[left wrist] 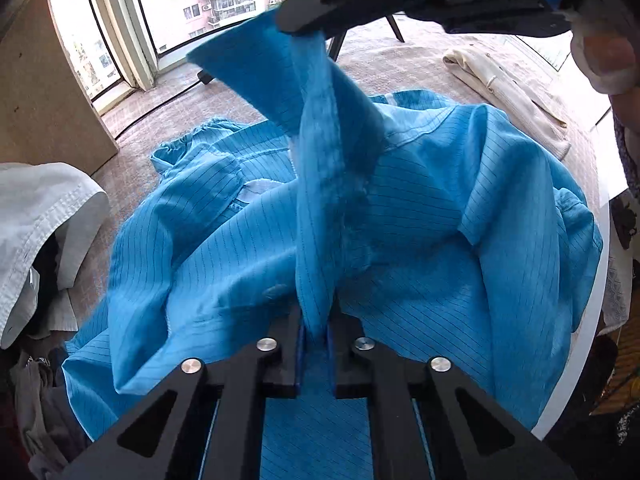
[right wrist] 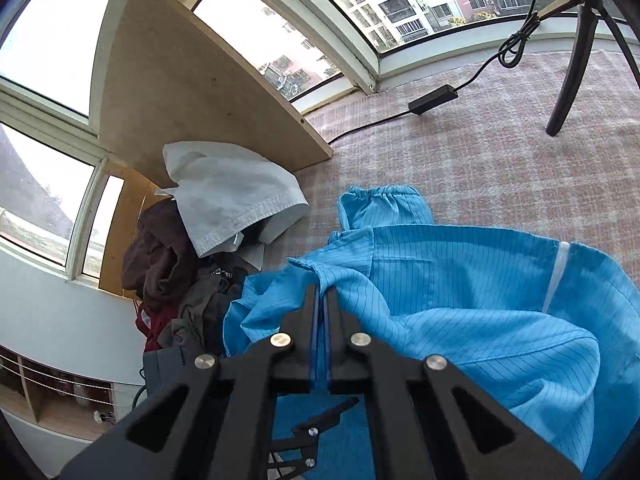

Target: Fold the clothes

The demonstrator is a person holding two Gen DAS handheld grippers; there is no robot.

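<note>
On table, blue garment (left wrist: pixel 420 208) strip upright, pinched

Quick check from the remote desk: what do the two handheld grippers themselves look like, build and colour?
Both match: the left gripper and the right gripper have matte black angular linkage arms with triangular cut-outs, four round silver pivot pins each, and blue pads lining the inner faces of the jaws. In the left wrist view, the hand gripping the right gripper wears a white glove.

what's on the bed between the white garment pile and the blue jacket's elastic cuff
Nothing: bare checked cover separates the white garment from the blue jacket's cuff, seen in the right wrist view.
</note>
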